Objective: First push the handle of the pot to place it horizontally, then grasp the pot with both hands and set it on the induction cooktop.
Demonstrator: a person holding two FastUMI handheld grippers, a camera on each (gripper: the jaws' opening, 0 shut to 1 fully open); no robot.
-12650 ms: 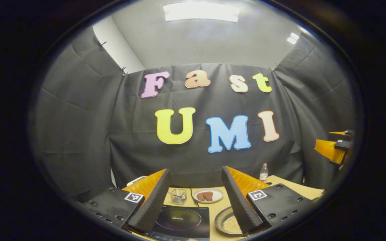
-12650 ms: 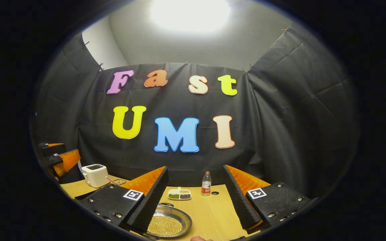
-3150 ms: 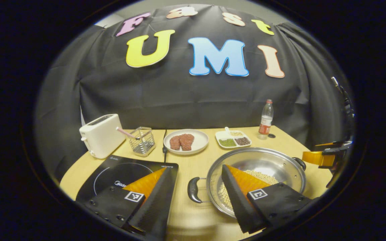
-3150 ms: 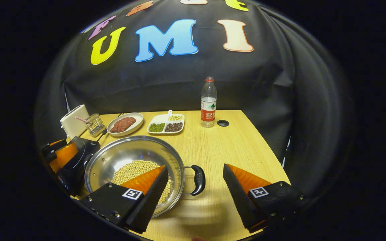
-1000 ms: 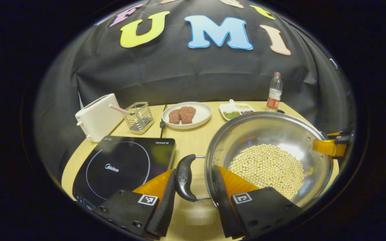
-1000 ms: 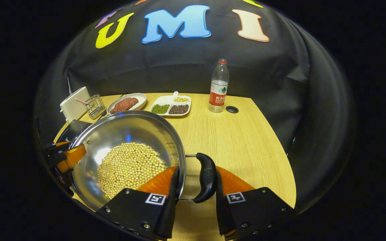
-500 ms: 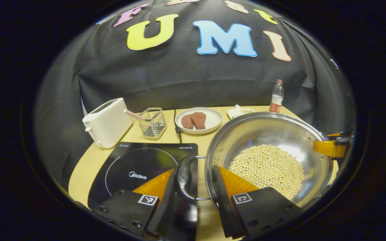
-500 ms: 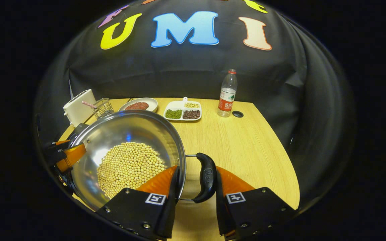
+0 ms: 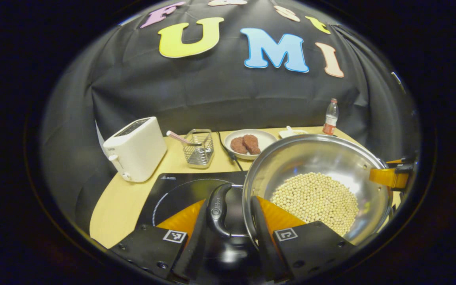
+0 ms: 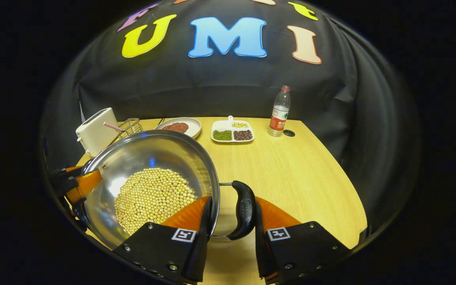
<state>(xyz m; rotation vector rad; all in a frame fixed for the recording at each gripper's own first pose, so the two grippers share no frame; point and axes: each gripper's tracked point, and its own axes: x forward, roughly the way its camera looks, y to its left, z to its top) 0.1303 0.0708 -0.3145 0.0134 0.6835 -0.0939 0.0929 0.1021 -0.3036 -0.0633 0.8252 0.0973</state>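
Fingers (image 9: 196, 221) of the left gripper (image 9: 228, 233) are clamped on the pot's black side handle (image 9: 217, 209), one pad outside the loop, the other against the rim. Right gripper (image 10: 230, 231) has the opposite handle (image 10: 244, 209) pinched the same way. The steel pot (image 9: 319, 170), full of soybeans (image 9: 315, 198), hangs between them, its left edge over the induction cooktop (image 9: 172, 190). From the left gripper view: toaster (image 9: 135, 148) at 10 o'clock, wire basket (image 9: 198, 146) at 11, plate of meat (image 9: 247, 142) at 12, bottle (image 9: 331, 116) at 1.
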